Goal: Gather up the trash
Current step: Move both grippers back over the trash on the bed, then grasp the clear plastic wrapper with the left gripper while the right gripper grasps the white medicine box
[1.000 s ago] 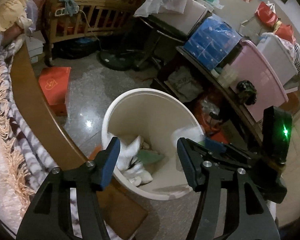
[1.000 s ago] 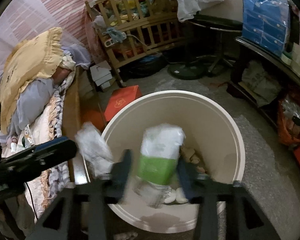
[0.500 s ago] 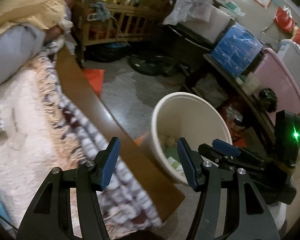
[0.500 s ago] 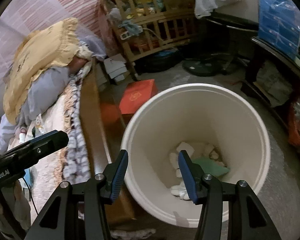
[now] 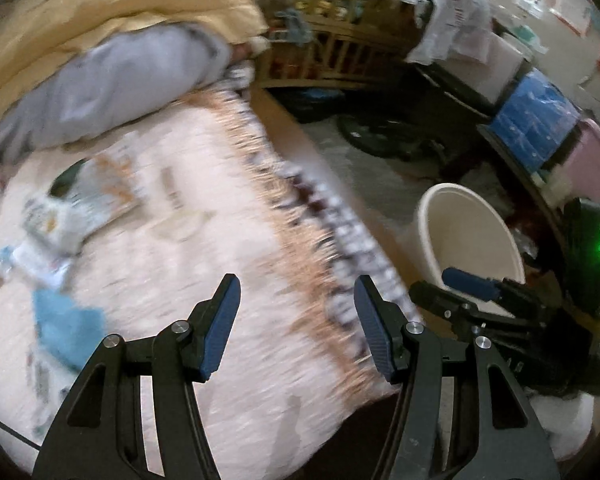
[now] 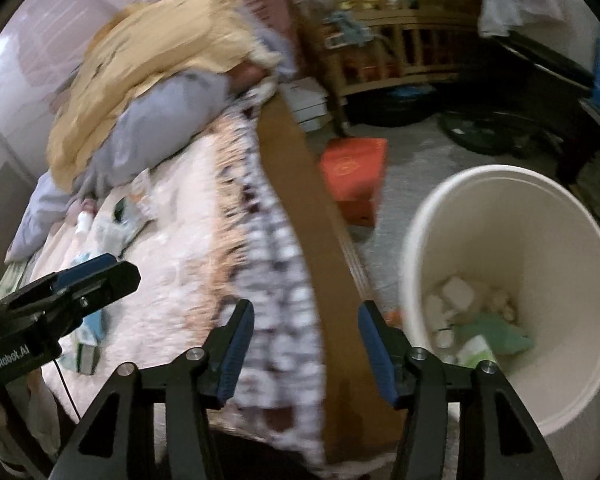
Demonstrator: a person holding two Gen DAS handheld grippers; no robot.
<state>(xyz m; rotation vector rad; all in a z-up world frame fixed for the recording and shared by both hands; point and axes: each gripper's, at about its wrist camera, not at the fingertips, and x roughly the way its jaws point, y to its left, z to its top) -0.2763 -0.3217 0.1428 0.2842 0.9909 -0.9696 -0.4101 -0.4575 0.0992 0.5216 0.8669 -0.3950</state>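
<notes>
Below the left gripper (image 5: 296,312), whose jaws stand wide apart and hold nothing, lies a pale pink fringed blanket (image 5: 172,280). Crumpled white and blue wrappers (image 5: 56,224) rest on it, well to the left of the fingers. To the right of the right gripper (image 6: 306,336), also wide open and empty, stands a round cream plastic bucket (image 6: 572,236) with white scraps and a green packet (image 6: 488,336) at its bottom.

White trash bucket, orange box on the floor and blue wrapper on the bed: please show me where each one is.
white trash bucket (image 6: 572,248), right wrist view, inner wall.
orange box (image 6: 354,168), right wrist view, top face.
blue wrapper (image 5: 66,328), left wrist view, its middle.
</notes>
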